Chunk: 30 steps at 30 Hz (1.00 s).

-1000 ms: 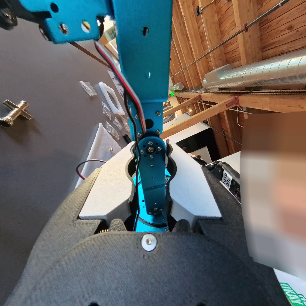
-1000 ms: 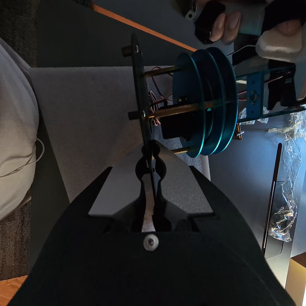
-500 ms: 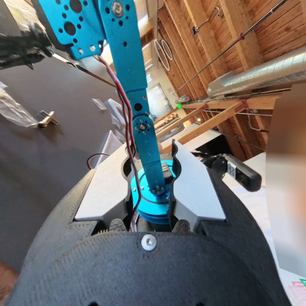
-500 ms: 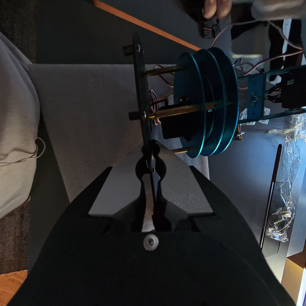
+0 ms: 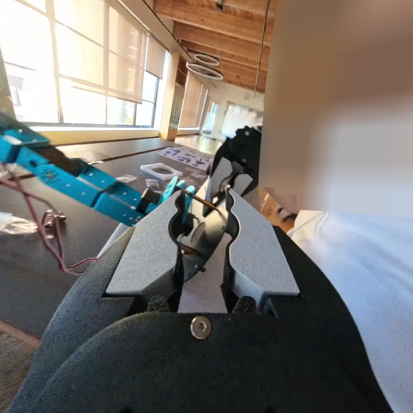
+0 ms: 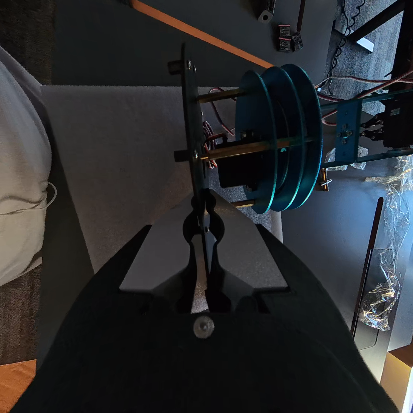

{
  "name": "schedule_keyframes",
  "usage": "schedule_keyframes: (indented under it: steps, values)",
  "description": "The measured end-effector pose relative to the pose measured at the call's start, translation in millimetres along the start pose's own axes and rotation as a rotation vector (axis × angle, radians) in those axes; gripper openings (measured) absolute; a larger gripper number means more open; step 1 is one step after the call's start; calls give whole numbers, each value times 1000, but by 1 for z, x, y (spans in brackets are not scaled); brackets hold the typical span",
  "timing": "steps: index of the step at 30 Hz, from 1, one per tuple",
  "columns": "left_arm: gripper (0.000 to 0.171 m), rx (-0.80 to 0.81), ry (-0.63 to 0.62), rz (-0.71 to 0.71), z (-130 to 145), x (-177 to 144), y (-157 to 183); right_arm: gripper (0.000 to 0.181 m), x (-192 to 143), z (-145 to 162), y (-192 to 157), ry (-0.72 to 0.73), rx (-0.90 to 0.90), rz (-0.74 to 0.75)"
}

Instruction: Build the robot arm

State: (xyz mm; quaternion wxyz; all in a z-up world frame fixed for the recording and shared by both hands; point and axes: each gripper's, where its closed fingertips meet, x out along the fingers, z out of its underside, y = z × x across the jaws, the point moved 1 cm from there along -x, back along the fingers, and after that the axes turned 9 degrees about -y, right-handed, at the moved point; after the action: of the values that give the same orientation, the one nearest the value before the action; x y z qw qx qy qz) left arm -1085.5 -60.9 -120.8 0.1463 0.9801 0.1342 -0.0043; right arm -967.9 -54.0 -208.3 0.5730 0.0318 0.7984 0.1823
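Right tongs (image 6: 204,209) clamped on edge of thin black round base plate (image 6: 192,125) of blue metal robot arm kit (image 6: 279,138), over grey foam pad (image 6: 116,143) on dark worktop (image 6: 324,223). Left tongs (image 5: 204,201) spread apart, empty, black plate seen between fingers.

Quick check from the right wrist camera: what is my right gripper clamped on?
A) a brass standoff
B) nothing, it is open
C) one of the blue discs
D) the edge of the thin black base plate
D: the right gripper has its fingers closed on the edge of the thin black base plate; the blue discs sit off to the side on brass standoffs.
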Motion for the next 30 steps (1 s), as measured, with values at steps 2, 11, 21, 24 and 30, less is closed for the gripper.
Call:
schedule_keyframes:
  steps: [2,11,21,24,30]
  values:
    - [32,97,-64,-33,4,13,24,0,0,0,0,-1,-4,-1]
    - [33,375,-328,-267,27,59,43,0,0,0,0,11,-16,-7]
    - [13,415,-490,-383,52,73,28,1,0,0,0,38,-13,-30]
    - [4,407,-487,-378,53,74,29,1,1,-1,1,45,-11,-37]
    - [5,415,-496,-411,53,75,29,1,1,-1,1,49,-14,-46]
